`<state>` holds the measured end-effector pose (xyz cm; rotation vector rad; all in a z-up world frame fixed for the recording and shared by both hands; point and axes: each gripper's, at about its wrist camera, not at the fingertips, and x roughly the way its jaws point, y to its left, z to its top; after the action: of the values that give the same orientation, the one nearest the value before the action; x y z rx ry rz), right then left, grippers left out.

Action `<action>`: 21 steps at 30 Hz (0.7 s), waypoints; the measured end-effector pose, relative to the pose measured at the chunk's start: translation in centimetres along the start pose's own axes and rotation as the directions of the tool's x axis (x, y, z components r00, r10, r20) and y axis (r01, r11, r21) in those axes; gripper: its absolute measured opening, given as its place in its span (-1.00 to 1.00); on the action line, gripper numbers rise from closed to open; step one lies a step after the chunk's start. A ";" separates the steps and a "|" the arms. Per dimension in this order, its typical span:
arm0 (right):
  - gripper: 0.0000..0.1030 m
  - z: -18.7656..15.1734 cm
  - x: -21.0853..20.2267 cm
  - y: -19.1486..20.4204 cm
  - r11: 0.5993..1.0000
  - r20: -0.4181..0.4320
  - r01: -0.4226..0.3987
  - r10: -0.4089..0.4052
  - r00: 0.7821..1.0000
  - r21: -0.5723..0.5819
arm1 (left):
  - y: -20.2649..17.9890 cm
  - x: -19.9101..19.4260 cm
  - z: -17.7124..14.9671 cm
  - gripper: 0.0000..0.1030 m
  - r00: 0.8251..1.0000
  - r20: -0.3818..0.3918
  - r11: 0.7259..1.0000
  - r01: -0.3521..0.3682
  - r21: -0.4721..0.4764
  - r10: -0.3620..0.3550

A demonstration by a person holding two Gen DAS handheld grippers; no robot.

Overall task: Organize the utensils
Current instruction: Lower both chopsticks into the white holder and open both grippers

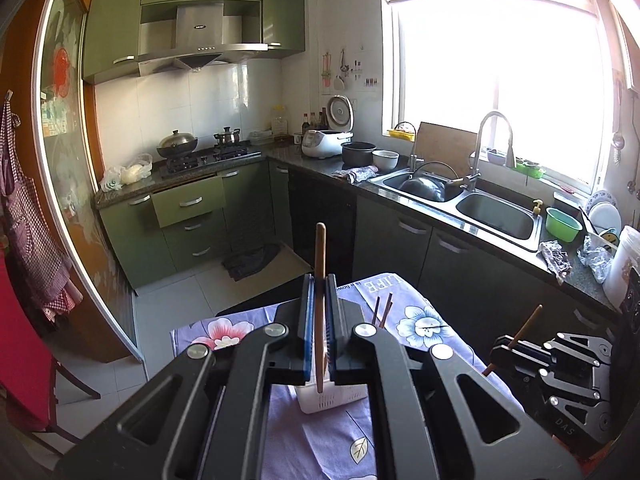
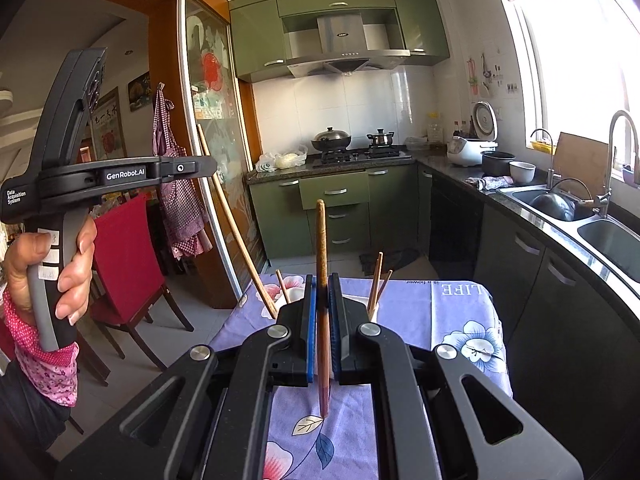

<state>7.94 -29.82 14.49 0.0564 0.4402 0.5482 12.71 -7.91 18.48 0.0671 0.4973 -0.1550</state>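
My left gripper [image 1: 319, 280] is shut on a brown wooden chopstick [image 1: 319, 264] held upright, its lower end in or just above a white slotted utensil holder [image 1: 332, 398] on the floral-cloth table [image 1: 416, 320]. Two more chopsticks [image 1: 382, 312] stick up behind the left gripper. My right gripper [image 2: 321, 280] is shut on another brown chopstick [image 2: 321, 248], upright, its tip just above the cloth. It also shows at the lower right of the left wrist view [image 1: 520, 344]. Two chopsticks [image 2: 378, 280] stand in a white holder [image 2: 370, 304] behind the right gripper.
The left hand-held gripper body [image 2: 64, 184] is at the left of the right wrist view. A long wooden stick [image 2: 236, 232] leans by the glass door. A red chair [image 2: 128, 256] stands left of the table. Counter and double sink [image 1: 460, 200] lie to the right.
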 end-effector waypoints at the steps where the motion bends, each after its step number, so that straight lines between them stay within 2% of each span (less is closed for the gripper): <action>1: -0.87 0.1 0.1 -0.1 1.000 0.000 0.000 0.000 1.000 0.001 | 0.1 0.3 0.3 -0.90 1.000 0.002 1.000 -0.005 -0.002 0.005; 7: -0.87 0.5 0.6 -0.8 1.000 -0.002 0.004 -0.004 1.000 0.002 | 0.8 2.9 1.1 -0.90 0.999 -0.001 0.999 -0.044 -0.007 0.044; 14: -0.87 1.2 0.9 -1.1 1.000 0.014 0.009 -0.009 1.000 0.008 | 1.5 7.5 -1.2 -0.90 0.994 -0.105 0.999 -0.029 -0.028 0.026; 21: -0.87 5.1 2.2 -0.9 1.000 0.075 0.015 -0.016 0.997 0.005 | 2.1 10.2 -3.4 -0.87 0.985 -0.171 0.999 -0.024 -0.034 0.017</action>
<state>12.17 -29.10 18.06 0.0771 0.3686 0.5281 20.28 -6.86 10.68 0.0507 0.6702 -0.1207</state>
